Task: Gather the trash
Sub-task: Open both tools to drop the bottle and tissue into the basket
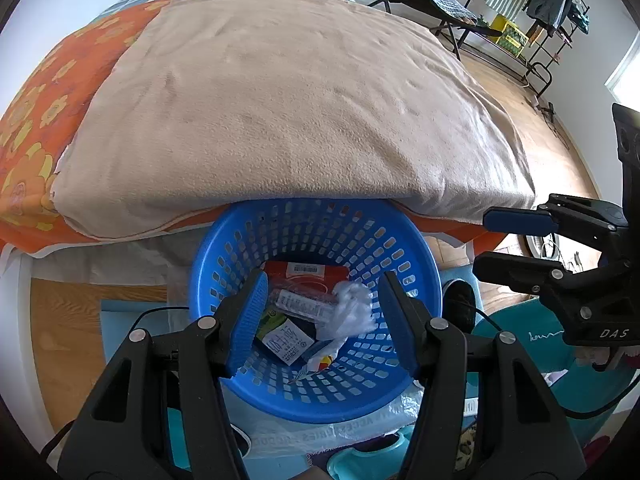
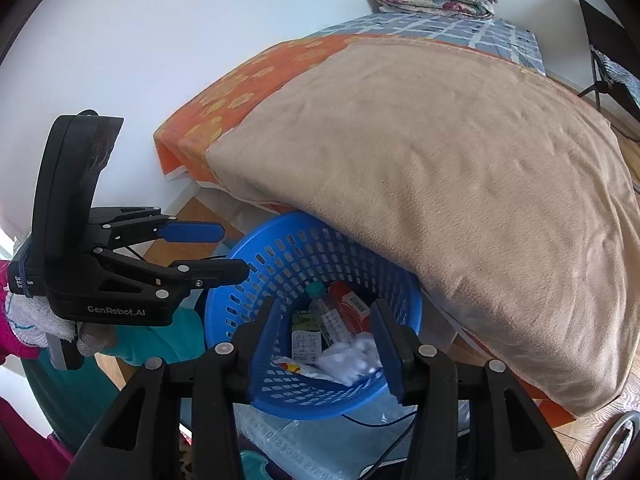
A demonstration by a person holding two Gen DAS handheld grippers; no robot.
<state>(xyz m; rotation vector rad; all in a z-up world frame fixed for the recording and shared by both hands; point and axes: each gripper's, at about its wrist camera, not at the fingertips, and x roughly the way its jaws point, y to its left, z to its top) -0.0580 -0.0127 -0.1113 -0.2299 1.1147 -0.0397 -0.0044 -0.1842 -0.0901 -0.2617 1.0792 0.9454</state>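
Two hand-held grippers above a round blue perforated plastic basket of trash.

Left gripper and right gripper: jaws apart, holding nothing. The basket (beside the bed, on the floor) contains a crumpled white plastic wrapper, a clear plastic bottle and a red carton.

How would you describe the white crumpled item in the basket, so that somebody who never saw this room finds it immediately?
Start at the bed under the beige blanket; the blue plastic basket stands on the floor at its edge. Look inside, on the right part of the trash pile. The crumpled white plastic bag lies beside a clear bottle; it alone is soft, wrinkled and without printing.
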